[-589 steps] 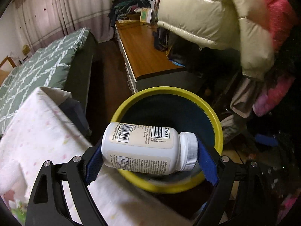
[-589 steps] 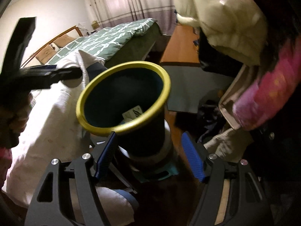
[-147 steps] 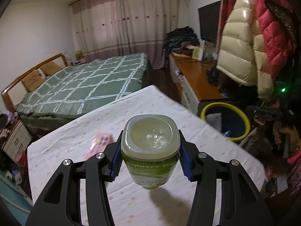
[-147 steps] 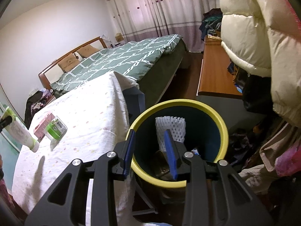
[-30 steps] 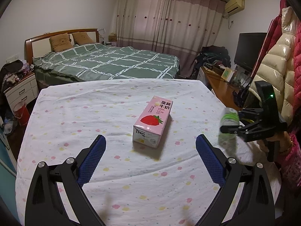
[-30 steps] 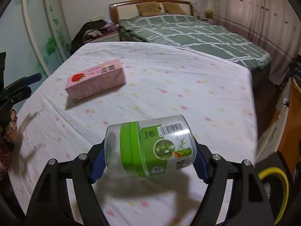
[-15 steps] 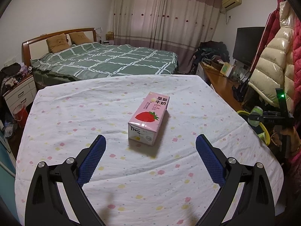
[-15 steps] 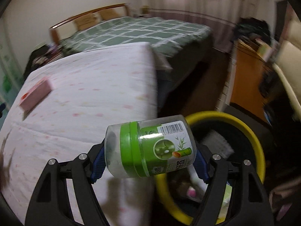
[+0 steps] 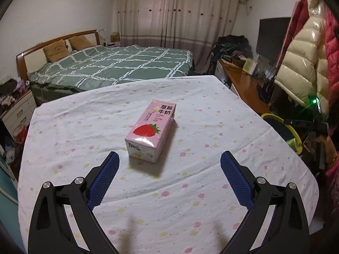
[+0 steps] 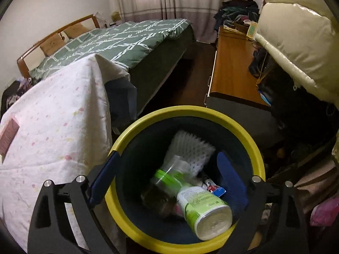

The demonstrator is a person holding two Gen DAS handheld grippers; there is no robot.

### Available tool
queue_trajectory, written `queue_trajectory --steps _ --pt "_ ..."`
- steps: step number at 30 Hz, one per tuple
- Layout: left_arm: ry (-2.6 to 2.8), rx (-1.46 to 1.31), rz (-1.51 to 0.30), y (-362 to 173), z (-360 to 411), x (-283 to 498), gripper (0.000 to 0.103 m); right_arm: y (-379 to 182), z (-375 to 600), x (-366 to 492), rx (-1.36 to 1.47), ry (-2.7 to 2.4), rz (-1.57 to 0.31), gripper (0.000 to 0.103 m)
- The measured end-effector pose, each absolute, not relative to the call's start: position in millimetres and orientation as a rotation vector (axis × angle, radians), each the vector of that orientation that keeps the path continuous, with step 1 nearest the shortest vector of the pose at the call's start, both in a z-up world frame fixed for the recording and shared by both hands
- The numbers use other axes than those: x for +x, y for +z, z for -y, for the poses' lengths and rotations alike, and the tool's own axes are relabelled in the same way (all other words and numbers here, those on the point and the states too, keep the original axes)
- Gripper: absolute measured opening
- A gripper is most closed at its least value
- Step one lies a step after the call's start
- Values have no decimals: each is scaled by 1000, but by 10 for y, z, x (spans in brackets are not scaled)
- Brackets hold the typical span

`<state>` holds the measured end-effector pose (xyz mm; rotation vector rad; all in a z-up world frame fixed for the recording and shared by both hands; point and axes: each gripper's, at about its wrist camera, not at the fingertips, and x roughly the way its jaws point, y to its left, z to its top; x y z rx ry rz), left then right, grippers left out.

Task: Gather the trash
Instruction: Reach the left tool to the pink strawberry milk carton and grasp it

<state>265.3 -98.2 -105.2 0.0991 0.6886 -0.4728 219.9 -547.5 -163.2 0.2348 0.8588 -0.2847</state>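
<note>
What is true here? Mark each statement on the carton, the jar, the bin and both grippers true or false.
1. The carton lies on the table. True.
2. The left gripper grips the carton. False: it is open, short of the carton.
3. The jar is in the bin. True.
4. The right gripper holds the jar. False: its jaws are opening, nothing between them.
5. The bin's rim is red. False: yellow.
</note>
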Motion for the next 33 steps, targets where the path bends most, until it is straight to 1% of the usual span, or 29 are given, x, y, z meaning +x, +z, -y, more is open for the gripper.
queue_trajectory --steps 8,24,26,33 --pt "-481 197 -720 -1019 1183 2894 95 -1632 5476 2079 230 -268 -843 88" --pt "-475 292 -896 -1303 1515 3921 95 -1573 5310 2073 203 -216 -854 88" --pt "-479 299 -913 -1345 1539 3980 92 -1569 5300 2077 200 -213 -856 88" --pt "-474 323 -980 -1490 1588 4161 73 -1571 5285 2062 201 -203 -861 88"
